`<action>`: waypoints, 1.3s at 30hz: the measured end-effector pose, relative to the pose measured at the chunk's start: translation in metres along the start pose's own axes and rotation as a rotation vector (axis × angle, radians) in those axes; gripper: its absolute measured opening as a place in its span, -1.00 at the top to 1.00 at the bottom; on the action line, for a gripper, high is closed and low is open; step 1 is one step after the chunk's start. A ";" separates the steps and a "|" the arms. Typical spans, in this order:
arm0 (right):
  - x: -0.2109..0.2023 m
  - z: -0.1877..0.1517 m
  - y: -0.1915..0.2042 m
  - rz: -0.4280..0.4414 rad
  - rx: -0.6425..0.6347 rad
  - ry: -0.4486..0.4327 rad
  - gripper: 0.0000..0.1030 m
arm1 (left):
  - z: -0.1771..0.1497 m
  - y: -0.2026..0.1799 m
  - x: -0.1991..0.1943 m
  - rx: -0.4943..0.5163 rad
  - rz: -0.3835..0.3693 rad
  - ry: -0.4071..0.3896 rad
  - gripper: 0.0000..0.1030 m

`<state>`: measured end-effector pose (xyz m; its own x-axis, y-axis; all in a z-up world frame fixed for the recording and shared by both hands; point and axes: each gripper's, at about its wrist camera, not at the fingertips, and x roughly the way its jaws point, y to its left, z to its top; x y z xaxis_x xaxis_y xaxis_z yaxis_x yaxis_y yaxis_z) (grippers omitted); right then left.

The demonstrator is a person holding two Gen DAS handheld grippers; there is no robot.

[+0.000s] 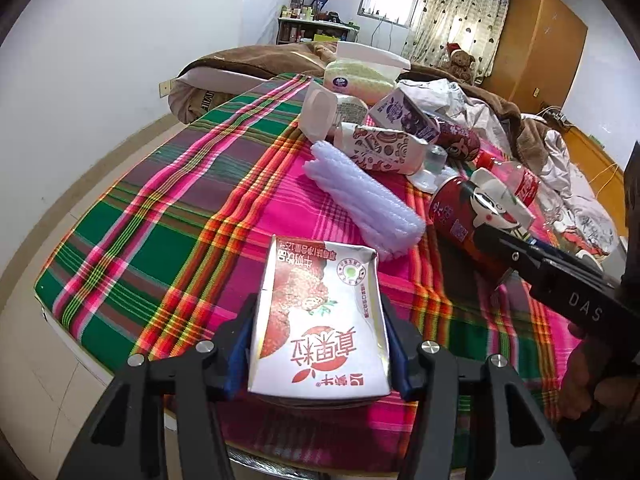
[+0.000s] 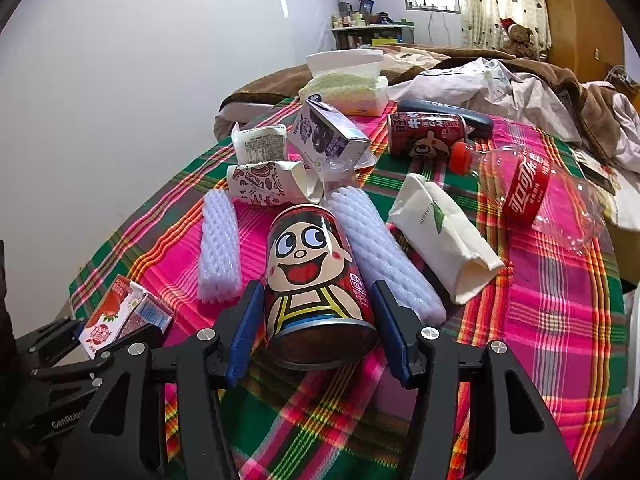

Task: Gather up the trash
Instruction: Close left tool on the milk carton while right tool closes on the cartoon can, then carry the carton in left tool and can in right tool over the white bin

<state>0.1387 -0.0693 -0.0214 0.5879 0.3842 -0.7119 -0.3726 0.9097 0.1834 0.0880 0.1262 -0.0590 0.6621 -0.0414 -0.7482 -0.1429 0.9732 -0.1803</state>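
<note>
Plaid bedspread (image 1: 168, 184) strewn with trash. Between our left gripper (image 1: 318, 344) jaws, a strawberry milk carton (image 1: 320, 320) is clamped; our right gripper (image 2: 316, 328) clasps a cartoon can (image 2: 316, 280). Pickup step; next, probably lift both clear.

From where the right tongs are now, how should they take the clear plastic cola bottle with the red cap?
Grip the clear plastic cola bottle across its red-labelled middle, coming from above. It lies on its side on the plaid cloth, so its round sides are exposed there.

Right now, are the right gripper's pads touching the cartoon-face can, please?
Touching: in the right wrist view, both blue pads press the sides of the cartoon-face can, no gap showing.
</note>
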 end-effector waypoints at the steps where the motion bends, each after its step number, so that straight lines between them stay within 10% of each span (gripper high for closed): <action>1: -0.003 -0.001 -0.002 0.003 0.007 -0.008 -0.09 | 0.000 -0.002 -0.002 0.003 0.000 -0.006 -0.12; 13: -0.046 -0.004 -0.024 0.017 0.076 -0.096 -0.09 | 0.013 -0.047 -0.031 0.083 -0.069 -0.072 -0.12; 39: -0.151 -0.026 -0.161 -0.328 0.302 -0.260 -0.09 | 0.036 -0.244 -0.026 0.389 -0.369 -0.089 -0.12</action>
<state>0.0909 -0.2783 0.0389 0.8126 0.0627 -0.5794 0.0628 0.9790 0.1940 0.1323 -0.1024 0.0274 0.6786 -0.3935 -0.6202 0.3827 0.9101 -0.1587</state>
